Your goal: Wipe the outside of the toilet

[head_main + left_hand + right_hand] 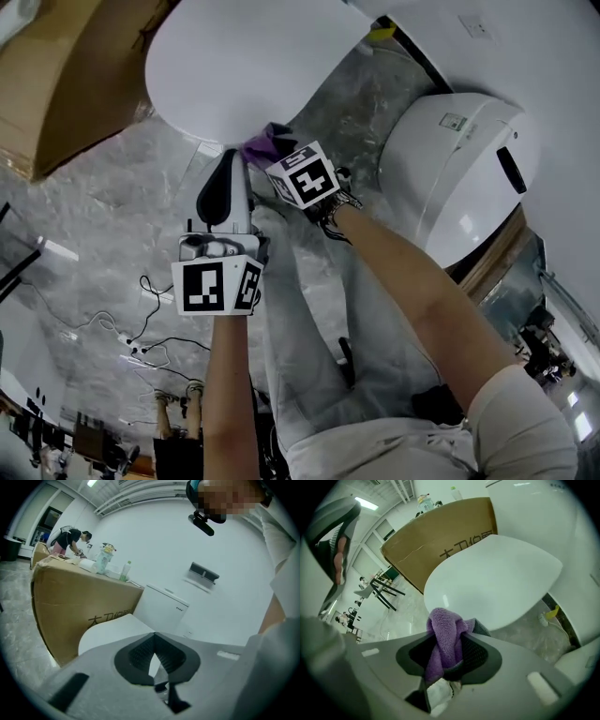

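The white toilet (253, 66) fills the top of the head view, its smooth lid facing me. My right gripper (272, 155) is at the toilet's front edge, shut on a purple cloth (261, 145) that touches the white surface. In the right gripper view the cloth (445, 634) bunches out between the jaws, just under the toilet (497, 578). My left gripper (232, 159) sits beside it on the left, jaws shut with nothing between them, pointing at the toilet (108, 634). Its tips (153, 641) meet.
A big cardboard box (66, 75) stands left of the toilet. A second white toilet body (459, 169) lies at the right. Cables (150, 337) trail over the grey marble floor. A person (70, 538) bends over a table far off.
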Action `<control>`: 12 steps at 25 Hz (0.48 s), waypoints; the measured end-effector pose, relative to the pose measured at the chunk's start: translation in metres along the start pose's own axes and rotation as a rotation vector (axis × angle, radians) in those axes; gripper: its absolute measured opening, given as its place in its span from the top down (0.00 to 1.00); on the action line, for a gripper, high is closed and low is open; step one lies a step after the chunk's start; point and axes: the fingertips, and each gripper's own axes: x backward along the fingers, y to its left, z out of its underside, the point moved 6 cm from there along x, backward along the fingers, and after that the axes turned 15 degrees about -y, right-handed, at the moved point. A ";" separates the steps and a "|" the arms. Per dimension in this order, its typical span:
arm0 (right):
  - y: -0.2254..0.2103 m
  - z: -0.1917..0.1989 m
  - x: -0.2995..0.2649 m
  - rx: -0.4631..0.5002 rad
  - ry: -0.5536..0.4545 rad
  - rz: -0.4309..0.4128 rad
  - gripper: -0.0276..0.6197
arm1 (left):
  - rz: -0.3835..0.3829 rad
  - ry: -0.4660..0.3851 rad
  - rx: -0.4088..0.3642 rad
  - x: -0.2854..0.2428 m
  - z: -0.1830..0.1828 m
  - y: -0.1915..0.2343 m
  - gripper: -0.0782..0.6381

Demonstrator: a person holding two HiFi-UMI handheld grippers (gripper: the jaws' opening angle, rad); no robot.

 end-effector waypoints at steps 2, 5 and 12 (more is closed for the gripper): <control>-0.026 0.007 0.023 0.002 -0.035 0.014 0.72 | 0.018 0.001 -0.011 -0.014 0.007 -0.026 0.88; -0.083 0.005 0.073 -0.013 -0.154 0.048 0.72 | 0.051 -0.005 -0.023 -0.036 0.017 -0.076 0.88; -0.248 -0.064 0.208 -0.119 -0.491 0.194 0.72 | 0.156 -0.069 -0.051 -0.103 0.011 -0.186 0.88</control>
